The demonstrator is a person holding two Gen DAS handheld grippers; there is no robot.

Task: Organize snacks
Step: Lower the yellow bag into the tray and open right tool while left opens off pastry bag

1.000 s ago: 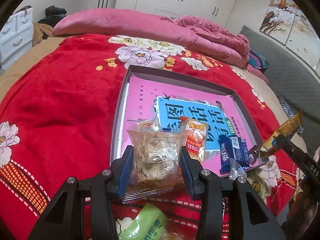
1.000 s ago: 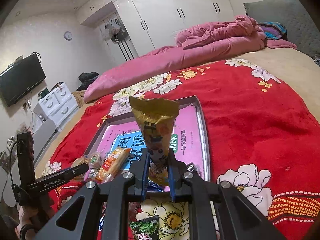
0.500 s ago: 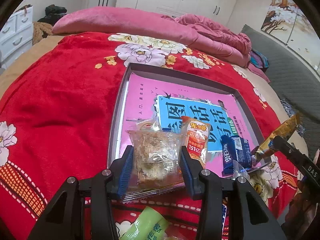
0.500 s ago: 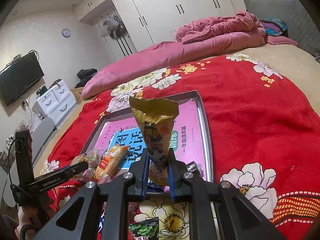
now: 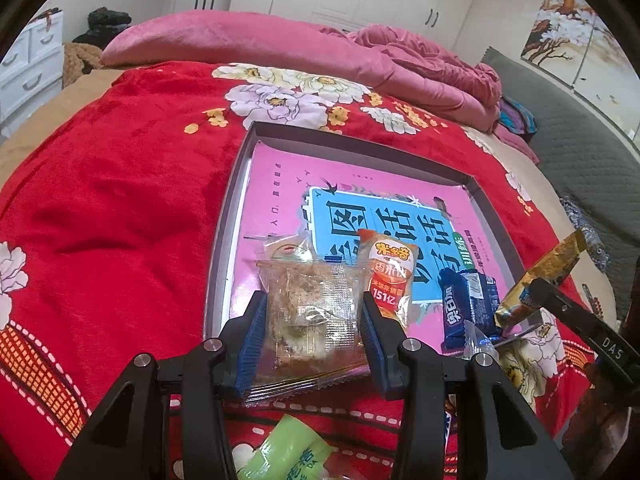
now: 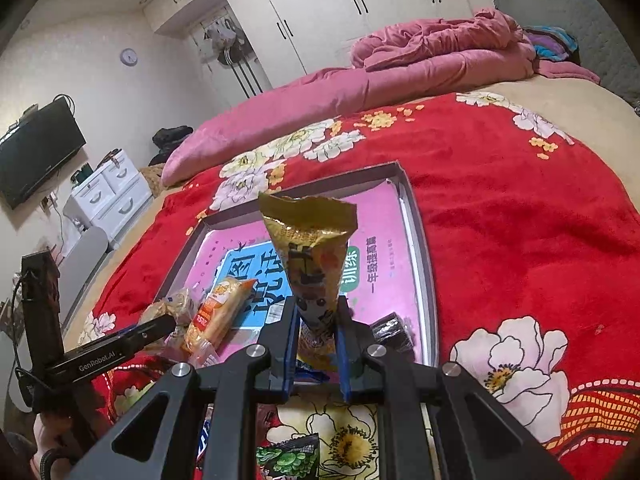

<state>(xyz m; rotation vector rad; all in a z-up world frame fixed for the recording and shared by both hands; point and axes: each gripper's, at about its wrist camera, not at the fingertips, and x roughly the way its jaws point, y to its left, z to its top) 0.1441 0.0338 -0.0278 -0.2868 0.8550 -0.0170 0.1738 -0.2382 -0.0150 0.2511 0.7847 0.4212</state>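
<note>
Best to carry each packet fully over the rim of the tray on the bed and lower it flat beside the orange packet before letting go. Left gripper jaws part-open, clamped on clear cake packet at tray's near edge; right gripper jaws narrowly clenched on upright gold packet above the near edge.

bed: red floral blanket cover | pink quilt bunched at far end | shallow grey tray flat mid-bed, pink book inside | green packet on blanket at near edge | dark green packet on blanket near tray's front edge | tan sheet showing at blanket sides
</note>
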